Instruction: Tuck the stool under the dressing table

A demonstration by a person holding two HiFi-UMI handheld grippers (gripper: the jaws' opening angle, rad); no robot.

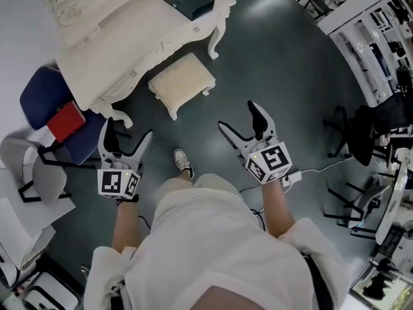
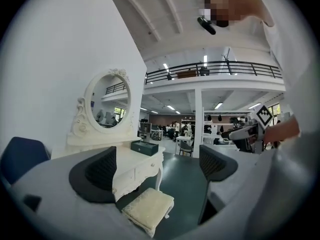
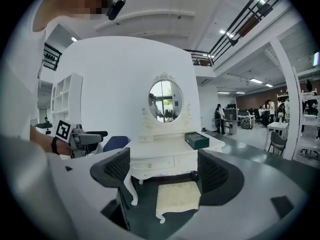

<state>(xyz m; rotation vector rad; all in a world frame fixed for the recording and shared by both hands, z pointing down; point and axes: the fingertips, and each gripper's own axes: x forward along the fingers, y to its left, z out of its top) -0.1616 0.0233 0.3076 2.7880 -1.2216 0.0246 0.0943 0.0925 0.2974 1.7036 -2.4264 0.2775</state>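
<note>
A cream upholstered stool (image 1: 182, 82) (image 2: 148, 209) (image 3: 177, 196) with white legs stands on the dark floor, just in front of the white dressing table (image 1: 122, 31) (image 2: 132, 161) (image 3: 165, 156), partly out from under it. My left gripper (image 1: 124, 142) (image 2: 159, 168) is held open and empty, well short of the stool. My right gripper (image 1: 241, 123) (image 3: 165, 171) is open too, nothing between its fingers, and is aimed at the stool from a distance. The table carries an oval mirror (image 2: 107, 103) (image 3: 165, 101) and a dark green box (image 1: 187, 0) (image 2: 145, 147) (image 3: 196, 140).
A blue chair (image 1: 48, 102) with a red item (image 1: 64, 121) stands left of the table. A grey chair (image 1: 39, 170) is further left. Black office chairs (image 1: 361, 134) and white shelving (image 1: 368, 31) line the right side. The person's shoe (image 1: 183, 163) is on the floor.
</note>
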